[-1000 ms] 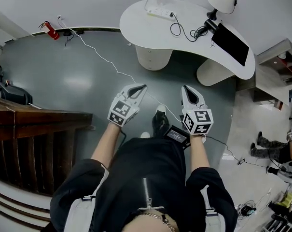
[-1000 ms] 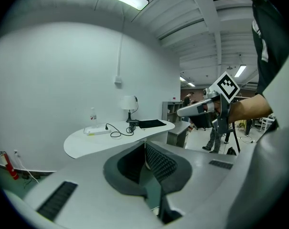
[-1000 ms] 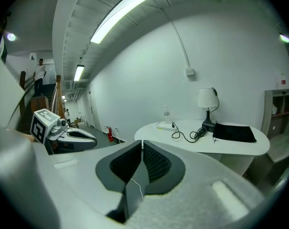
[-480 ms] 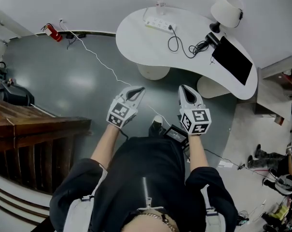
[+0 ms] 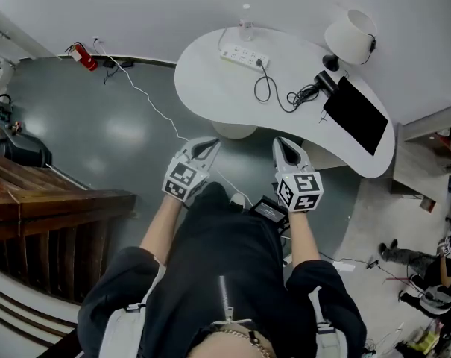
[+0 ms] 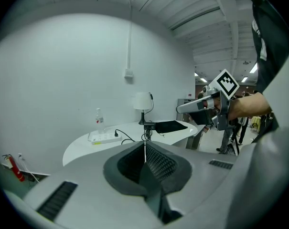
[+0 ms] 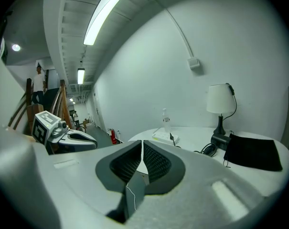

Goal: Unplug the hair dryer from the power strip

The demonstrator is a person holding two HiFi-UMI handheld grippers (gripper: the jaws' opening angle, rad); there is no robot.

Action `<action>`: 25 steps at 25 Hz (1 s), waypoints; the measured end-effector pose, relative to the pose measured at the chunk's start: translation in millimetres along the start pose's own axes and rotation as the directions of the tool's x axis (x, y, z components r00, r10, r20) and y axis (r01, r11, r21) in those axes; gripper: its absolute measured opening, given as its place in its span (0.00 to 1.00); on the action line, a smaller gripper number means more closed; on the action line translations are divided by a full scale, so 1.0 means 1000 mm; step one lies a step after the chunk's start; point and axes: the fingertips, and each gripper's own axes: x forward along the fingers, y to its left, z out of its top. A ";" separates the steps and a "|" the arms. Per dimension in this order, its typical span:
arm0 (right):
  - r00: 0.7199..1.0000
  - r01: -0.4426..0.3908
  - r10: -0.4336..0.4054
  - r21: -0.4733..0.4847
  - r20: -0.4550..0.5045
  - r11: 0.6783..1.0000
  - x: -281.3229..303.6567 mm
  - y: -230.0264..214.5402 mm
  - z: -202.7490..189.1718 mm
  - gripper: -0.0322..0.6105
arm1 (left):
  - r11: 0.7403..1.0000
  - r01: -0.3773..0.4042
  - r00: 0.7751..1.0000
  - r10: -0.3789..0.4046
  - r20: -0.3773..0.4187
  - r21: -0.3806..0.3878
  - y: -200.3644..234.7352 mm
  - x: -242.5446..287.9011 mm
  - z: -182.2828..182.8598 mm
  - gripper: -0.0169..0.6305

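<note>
A white power strip (image 5: 243, 55) lies at the back of the curved white table (image 5: 210, 88), with a black plug (image 5: 260, 63) in its right end. From the plug a black cord (image 5: 273, 95) loops to the dark hair dryer (image 5: 326, 83) beside the lamp. The strip (image 6: 103, 136) and the hair dryer (image 7: 219, 140) also show in the gripper views. My left gripper (image 5: 208, 143) and right gripper (image 5: 282, 145) are both shut and hold nothing. They hang side by side short of the table's near edge.
A white lamp (image 5: 349, 32) and a black mat (image 5: 357, 115) sit on the table's right half, a clear bottle (image 5: 246, 21) behind the strip. A white cable (image 5: 147, 95) runs over the grey floor to a wall socket near a red extinguisher (image 5: 83, 54). Wooden railing (image 5: 54, 215) stands left.
Both grippers and the person have come closer to the table, which now lies nearer in the head view. The jaws stay shut.
</note>
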 end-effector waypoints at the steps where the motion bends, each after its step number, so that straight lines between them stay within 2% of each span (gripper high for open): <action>1: 1.000 -0.002 0.002 0.002 0.000 1.000 0.004 -0.003 0.001 0.06 | 1.000 0.000 1.000 0.000 0.003 0.000 0.003 0.005 0.002 0.05; 11: 1.000 0.003 -0.002 0.025 -0.013 1.000 0.057 -0.033 0.017 0.06 | 1.000 0.026 1.000 -0.026 0.008 0.001 0.047 0.059 0.015 0.05; 25: 0.999 0.037 -0.036 0.031 -0.030 0.999 0.180 -0.066 0.073 0.06 | 0.995 0.103 0.995 -0.103 -0.002 0.013 0.156 0.140 0.044 0.05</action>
